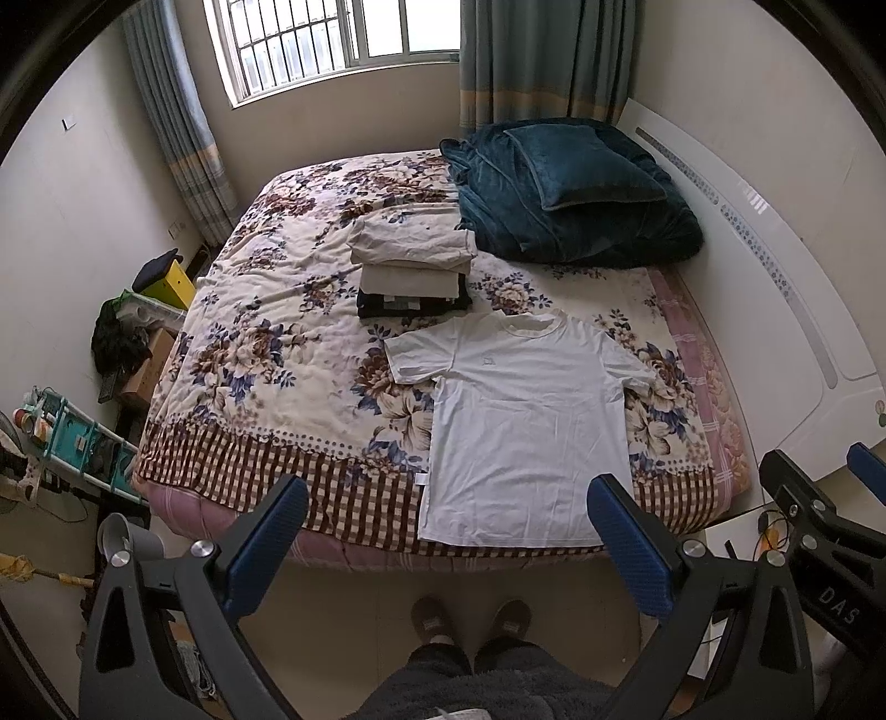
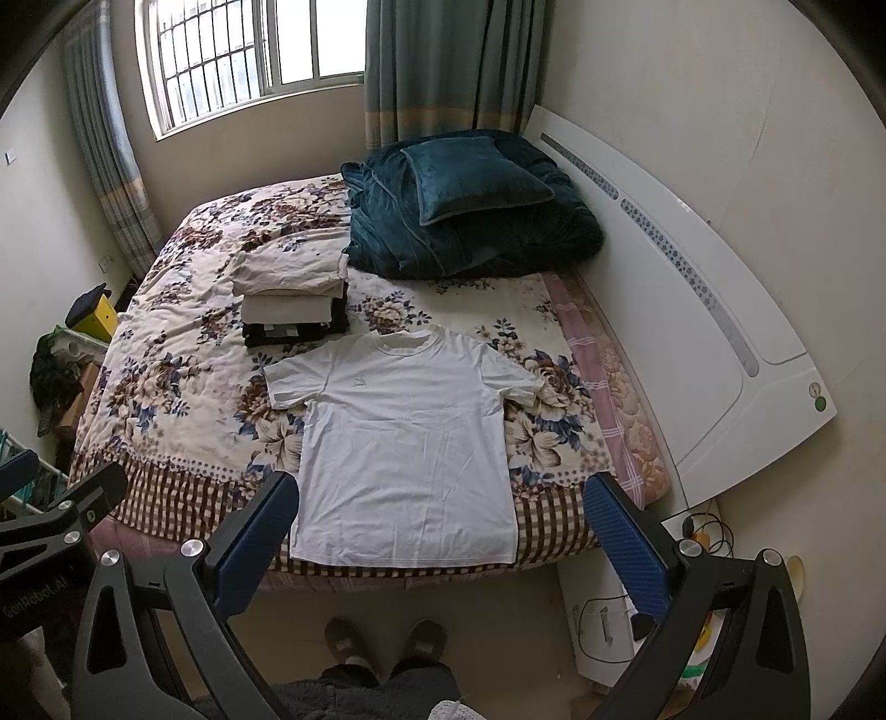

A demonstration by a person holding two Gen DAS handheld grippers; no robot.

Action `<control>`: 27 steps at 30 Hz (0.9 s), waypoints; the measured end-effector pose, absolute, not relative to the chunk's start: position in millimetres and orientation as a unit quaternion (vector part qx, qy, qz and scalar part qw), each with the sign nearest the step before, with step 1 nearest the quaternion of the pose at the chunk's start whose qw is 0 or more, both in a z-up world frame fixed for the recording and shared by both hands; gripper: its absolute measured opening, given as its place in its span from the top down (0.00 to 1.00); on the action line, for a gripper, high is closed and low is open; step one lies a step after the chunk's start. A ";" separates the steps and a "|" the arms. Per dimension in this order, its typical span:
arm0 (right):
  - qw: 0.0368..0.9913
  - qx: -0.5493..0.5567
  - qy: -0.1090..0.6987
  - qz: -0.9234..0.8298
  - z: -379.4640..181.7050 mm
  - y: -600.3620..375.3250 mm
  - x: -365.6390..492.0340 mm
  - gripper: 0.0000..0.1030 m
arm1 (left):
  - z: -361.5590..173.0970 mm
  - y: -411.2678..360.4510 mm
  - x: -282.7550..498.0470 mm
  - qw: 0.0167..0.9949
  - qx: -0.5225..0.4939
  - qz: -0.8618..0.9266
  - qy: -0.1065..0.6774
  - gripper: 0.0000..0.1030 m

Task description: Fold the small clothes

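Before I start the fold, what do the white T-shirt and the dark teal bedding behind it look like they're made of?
White T-shirt: thin, matte knit, probably cotton jersey; it lies flat with fine shallow wrinkles and a ribbed-looking collar. Teal blanket and the pillow on top: thick plush, likely velvet or fleece; soft sheen patches and deep rounded folds. Exact fibre can't be told.

It was a home bedroom: a bed [image 1: 266,343] with a floral cover filled it, a barred window [image 1: 332,44] and curtains [image 1: 542,61] beyond the bed.
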State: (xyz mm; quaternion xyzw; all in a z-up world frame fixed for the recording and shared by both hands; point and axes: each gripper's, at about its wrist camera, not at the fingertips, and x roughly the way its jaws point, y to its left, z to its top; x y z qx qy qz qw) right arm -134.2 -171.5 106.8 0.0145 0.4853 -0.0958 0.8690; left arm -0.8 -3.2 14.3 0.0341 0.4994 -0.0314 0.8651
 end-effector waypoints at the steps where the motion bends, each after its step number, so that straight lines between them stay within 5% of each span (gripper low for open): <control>1: 0.869 0.015 0.485 -0.096 106.3 -171.7 -134.5 0.00 | 14.5 -3.5 -0.6 0.865 0.034 -0.032 0.499 0.00; 27: 0.872 0.016 0.480 -0.093 128.6 -170.5 -129.6 0.00 | 18.2 -4.9 -0.4 0.868 0.030 -0.031 0.495 0.00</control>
